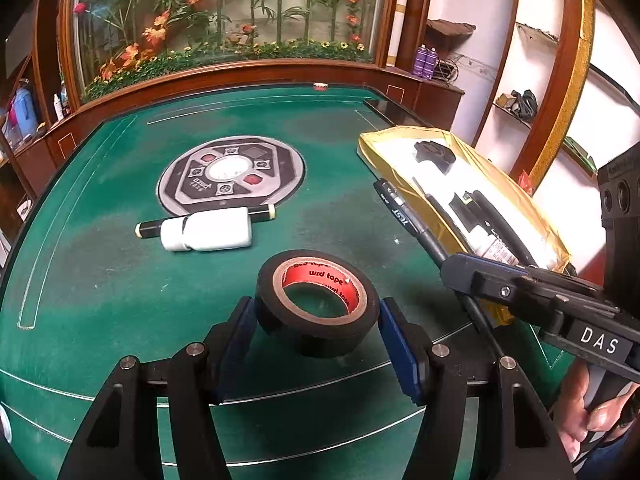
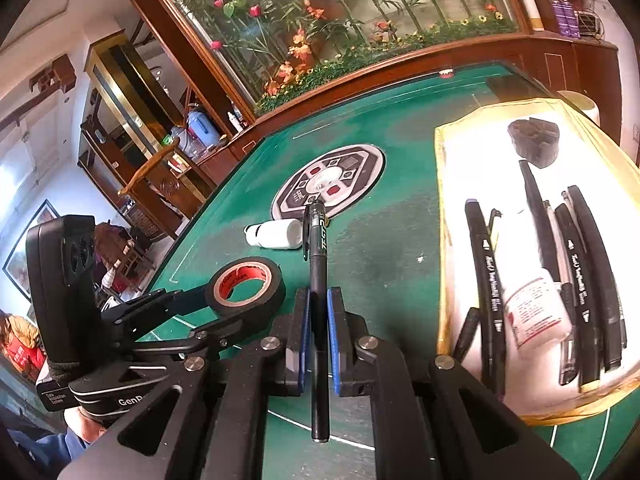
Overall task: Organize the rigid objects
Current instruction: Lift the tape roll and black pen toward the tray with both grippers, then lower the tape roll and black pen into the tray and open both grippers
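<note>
Gripping tape roll (image 1: 318,300) btwn left tongs (image 1: 316,312); pen (image 2: 319,300) clamped in right tongs (image 2: 318,312).

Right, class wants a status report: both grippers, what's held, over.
Left gripper shut on tape roll. Right gripper shut on black pen. Tray beside pen, nothing blocking.

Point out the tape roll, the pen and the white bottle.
Tape roll (image 1: 318,304): left wrist view, on its black outer wall.
Pen (image 2: 319,276): right wrist view, on its barrel.
White bottle (image 1: 212,229): left wrist view, on its body.
</note>
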`<state>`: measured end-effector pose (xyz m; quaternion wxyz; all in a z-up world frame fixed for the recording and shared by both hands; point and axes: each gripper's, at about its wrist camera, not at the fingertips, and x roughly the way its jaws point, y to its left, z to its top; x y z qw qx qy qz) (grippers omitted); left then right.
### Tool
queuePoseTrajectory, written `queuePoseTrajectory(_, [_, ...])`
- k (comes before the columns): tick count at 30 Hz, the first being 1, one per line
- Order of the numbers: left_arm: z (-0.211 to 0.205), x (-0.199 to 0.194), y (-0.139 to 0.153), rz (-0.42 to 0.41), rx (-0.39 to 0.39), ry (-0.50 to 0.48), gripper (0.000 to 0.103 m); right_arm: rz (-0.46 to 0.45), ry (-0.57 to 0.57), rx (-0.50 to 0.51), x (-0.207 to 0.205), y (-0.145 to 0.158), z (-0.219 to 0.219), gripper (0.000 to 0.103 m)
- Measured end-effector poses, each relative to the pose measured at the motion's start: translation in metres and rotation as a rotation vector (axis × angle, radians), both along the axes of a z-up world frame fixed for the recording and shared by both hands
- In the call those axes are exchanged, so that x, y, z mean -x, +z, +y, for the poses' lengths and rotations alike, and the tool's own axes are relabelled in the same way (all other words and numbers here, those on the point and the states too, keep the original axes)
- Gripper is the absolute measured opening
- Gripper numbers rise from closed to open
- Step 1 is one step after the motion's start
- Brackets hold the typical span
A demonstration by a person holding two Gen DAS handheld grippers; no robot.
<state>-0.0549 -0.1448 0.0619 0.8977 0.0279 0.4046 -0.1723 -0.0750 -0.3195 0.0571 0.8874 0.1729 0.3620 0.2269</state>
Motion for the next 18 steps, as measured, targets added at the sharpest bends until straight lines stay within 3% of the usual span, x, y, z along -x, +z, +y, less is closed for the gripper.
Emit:
queuePoseTrajectory(10, [-0.031, -0.002, 0.014, -0.016, -0.004, -0.058, 0.066, -0.017, -0.07, -0.043, 0.001, 0.005, -0.036, 0.008])
queuePoseTrajectory(18, [-0.08, -0.009, 0.035, -0.033, 0.038, -0.147, 0.066, -0.044, -0.221, -0.062, 0.009, 0.01, -0.092, 0.008])
